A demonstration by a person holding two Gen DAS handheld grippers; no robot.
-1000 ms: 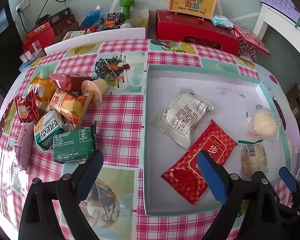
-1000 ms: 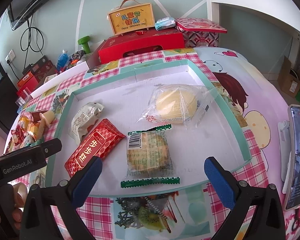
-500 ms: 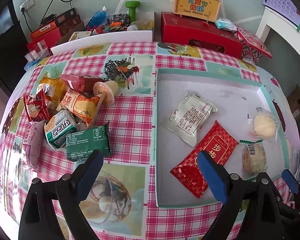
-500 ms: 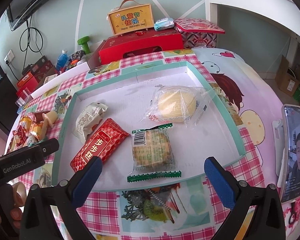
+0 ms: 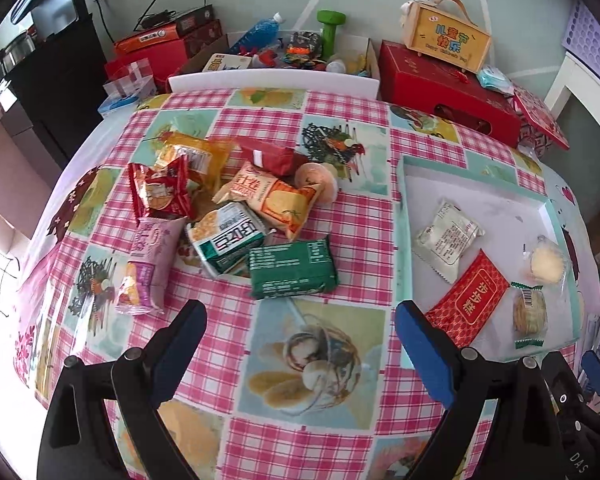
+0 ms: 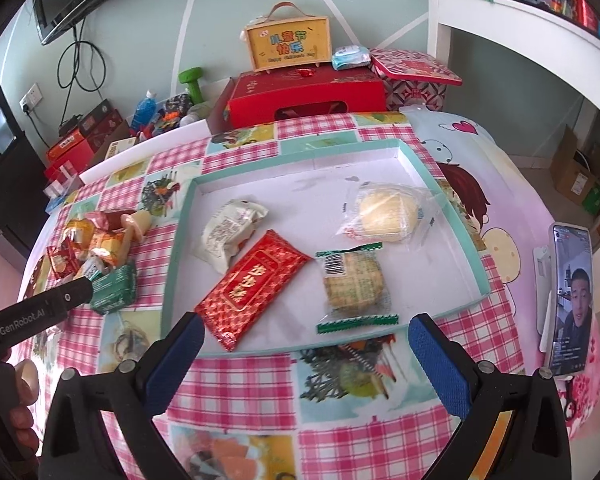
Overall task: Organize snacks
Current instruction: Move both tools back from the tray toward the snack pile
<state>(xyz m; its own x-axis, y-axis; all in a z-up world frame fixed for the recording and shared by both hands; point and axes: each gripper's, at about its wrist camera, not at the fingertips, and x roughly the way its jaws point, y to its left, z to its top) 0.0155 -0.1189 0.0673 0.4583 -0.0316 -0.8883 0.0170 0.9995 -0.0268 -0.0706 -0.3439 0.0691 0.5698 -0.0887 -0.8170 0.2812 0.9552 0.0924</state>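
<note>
A shallow white tray with a teal rim (image 6: pixel 456 220) (image 5: pixel 402 240) lies on the checked tablecloth. Inside it are a red packet (image 6: pixel 252 288) (image 5: pixel 468 300), a white wrapper (image 6: pixel 228 232) (image 5: pixel 446 238), a round cracker pack (image 6: pixel 354 284) (image 5: pixel 530 312) and a yellow cake in clear wrap (image 6: pixel 384 212) (image 5: pixel 546 262). Left of the tray sits a pile of several snacks, with a green packet (image 5: pixel 292 269) (image 6: pixel 114 288) nearest. My left gripper (image 5: pixel 300 346) hangs open above the cloth just in front of the green packet. My right gripper (image 6: pixel 306 360) is open over the tray's near rim, empty.
A phone on a stand (image 6: pixel 570 296) is at the table's right edge. Red gift boxes (image 6: pixel 304 96) and a yellow carry box (image 6: pixel 290 44) stand behind the table, with bottles and a green dumbbell (image 5: pixel 330 26). A hand (image 6: pixel 4 412) grips the left tool.
Both grippers have pulled back and risen. The left one has swung left from over the tray's edge to face the snack pile. Nothing on the table has moved.
</note>
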